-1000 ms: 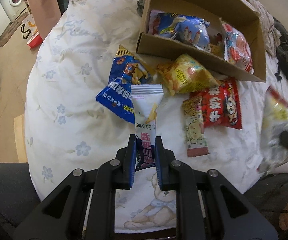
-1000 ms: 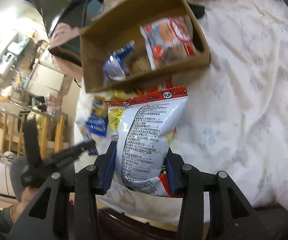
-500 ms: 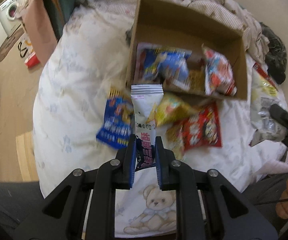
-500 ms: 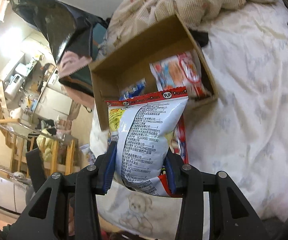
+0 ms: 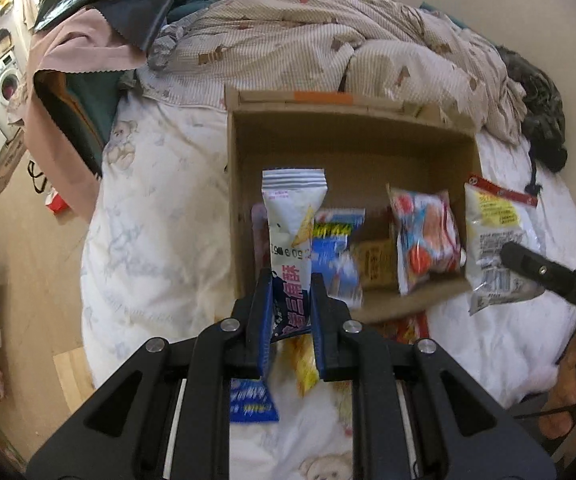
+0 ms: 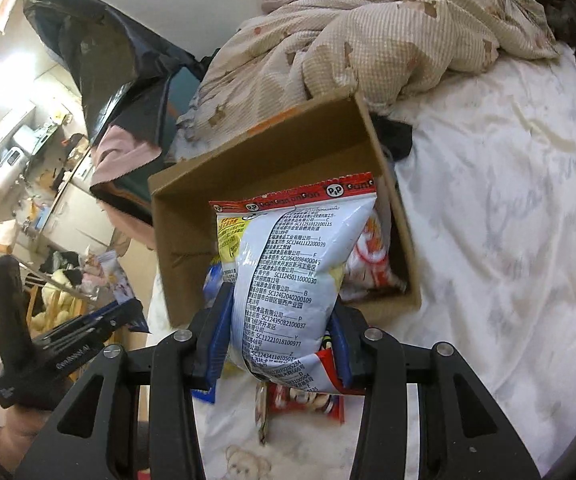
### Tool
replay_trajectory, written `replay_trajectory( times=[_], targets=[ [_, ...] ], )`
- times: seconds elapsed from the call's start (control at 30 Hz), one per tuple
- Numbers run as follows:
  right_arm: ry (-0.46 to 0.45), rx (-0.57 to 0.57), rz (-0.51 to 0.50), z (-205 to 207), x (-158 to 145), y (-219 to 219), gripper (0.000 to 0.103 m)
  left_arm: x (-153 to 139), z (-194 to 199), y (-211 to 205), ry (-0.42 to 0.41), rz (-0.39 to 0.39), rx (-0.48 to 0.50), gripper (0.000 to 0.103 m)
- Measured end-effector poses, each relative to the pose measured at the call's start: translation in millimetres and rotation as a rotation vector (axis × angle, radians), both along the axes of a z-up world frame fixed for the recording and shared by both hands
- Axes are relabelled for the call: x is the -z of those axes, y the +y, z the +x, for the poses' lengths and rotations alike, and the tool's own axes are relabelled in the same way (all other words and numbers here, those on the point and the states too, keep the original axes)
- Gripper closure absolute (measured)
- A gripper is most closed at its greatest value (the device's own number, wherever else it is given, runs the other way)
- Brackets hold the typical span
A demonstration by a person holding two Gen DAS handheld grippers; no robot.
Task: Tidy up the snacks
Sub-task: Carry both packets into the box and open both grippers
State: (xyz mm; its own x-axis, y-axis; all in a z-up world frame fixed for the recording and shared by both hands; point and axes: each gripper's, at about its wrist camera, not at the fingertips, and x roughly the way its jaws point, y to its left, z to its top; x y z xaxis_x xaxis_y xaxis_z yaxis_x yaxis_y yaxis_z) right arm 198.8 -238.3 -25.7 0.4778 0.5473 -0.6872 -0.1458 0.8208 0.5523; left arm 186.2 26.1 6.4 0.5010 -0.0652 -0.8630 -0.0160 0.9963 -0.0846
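**Two packets held over the snack box**

The cardboard box [image 5: 352,148] sat open on the bed [image 5: 160,216], its far side against a rumpled quilt [image 5: 328,44]. Inside it lay a blue packet [image 5: 336,256], a small tan packet [image 5: 374,264] and a red-and-white packet [image 5: 424,236] leaning at the right end.

My left tongs [image 5: 291,300] were pinched nearly closed on the lower part of a slim white packet [image 5: 292,216], which stood upright in front of the box's near-left corner. Just below those tongs, a yellow packet [image 5: 306,364] and another blue packet [image 5: 250,400] lay on the sheet, outside the box.

My right tongs [image 6: 280,336] were partly open and clamped on the sides of a puffy white bag [image 6: 288,276] with a red top strip, printed back facing me, held up in front of the box [image 6: 272,160]. Under it a red packet [image 6: 308,400] lay on the bed [image 6: 508,240].

From the left camera, that bag [image 5: 496,240] showed just beside the box's right wall. Beyond the bed's left edge was a wooden floor [image 5: 36,264].
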Motion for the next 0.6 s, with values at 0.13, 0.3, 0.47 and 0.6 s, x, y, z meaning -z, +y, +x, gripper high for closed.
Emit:
replay_trajectory(
  times=[0.13, 0.3, 0.47, 0.6],
  targets=[
    [0.011, -0.004, -0.037, 24.1, 6.9, 11.2, 0.059, 9.1, 23.1, -5.2, 0.013, -0.014, 0.008, 0.089],
    [0.047, -0.073, -0.107, 47.4, 28.3, 46.2, 0.059, 27.1, 40.0, -15.6, -0.026, 0.052, 0.040, 0.089],
    [0.149, -0.131, -0.125, 67.7, 66.6, 71.5, 0.059, 44.1, 55.7, -17.4, -0.020, 0.069, 0.067, 0.089],
    [0.227, -0.142, -0.054, 72.0, 88.6, 76.2, 0.059, 52.8, 63.9, -14.0, -0.002, 0.041, 0.066, 0.089]
  ],
)
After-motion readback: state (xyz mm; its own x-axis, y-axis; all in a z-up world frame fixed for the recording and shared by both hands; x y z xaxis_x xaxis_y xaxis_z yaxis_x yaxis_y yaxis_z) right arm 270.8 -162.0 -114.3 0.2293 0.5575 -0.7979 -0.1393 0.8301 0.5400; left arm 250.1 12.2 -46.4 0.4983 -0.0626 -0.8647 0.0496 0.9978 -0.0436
